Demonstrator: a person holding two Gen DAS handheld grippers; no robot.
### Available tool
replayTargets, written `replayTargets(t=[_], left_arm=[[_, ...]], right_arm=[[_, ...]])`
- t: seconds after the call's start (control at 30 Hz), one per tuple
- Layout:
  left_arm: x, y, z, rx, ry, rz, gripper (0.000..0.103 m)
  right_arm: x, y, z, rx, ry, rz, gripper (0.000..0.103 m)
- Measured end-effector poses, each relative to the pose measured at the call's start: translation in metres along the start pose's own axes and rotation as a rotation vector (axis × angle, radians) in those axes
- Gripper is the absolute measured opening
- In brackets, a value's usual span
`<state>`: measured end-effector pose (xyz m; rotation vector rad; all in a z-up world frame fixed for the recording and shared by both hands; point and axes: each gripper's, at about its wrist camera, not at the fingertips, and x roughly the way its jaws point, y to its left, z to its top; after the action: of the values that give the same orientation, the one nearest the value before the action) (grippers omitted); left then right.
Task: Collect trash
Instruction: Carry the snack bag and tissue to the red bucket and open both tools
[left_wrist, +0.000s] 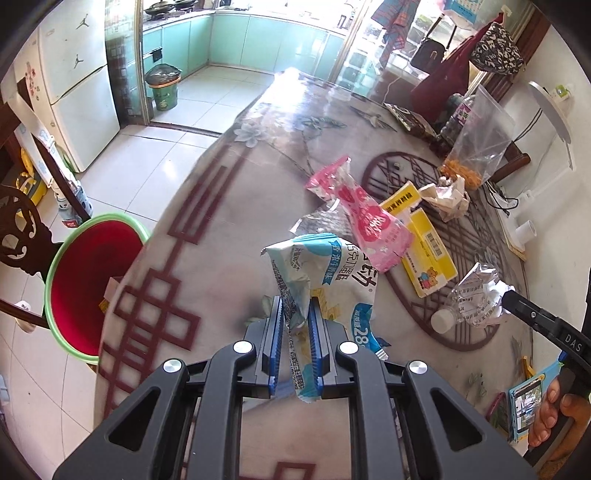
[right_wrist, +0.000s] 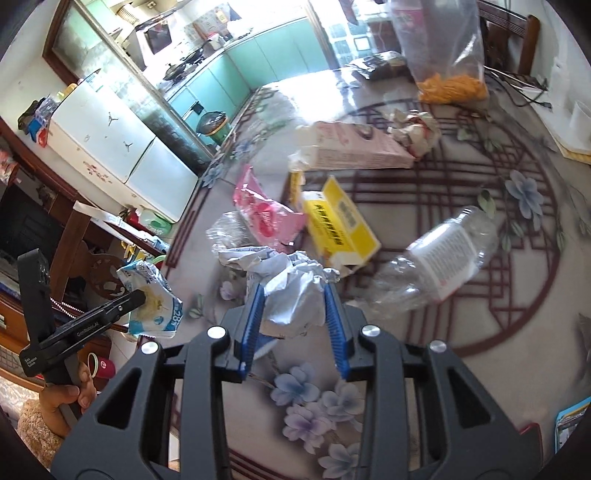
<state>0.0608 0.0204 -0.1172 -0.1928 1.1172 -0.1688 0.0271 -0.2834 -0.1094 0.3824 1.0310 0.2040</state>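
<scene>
Already both my claws are loaded beside the red bin (left_wrist: 79, 291): left claw (left_wrist: 295, 321) pinching a blue-white wrapper (left_wrist: 314, 273), right claw (right_wrist: 295, 295) clamping crumpled paper (right_wrist: 291, 295) (loosely?), which could slip onto the desk (left_wrist: 207, 266).

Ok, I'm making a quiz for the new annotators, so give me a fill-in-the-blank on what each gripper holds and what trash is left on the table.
1. The left gripper is shut on a blue and white ____.
2. The right gripper grips a wad of crumpled ____.
3. The open box lying on the table beside the pink wrapper is ____ in colour.
4. The bin beside the table has a red inside and a ____ rim.

Missing words: wrapper; paper; yellow; green
</scene>
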Motion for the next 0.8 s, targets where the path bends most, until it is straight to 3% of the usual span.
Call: replayTargets(t=[0.8], left_arm=[[-0.007, 0.108, 0.026, -0.009, 0.014, -0.041, 0.011]], right_arm=[[0.038, 0.108, -0.005, -0.037, 0.007, -0.024, 0.033]])
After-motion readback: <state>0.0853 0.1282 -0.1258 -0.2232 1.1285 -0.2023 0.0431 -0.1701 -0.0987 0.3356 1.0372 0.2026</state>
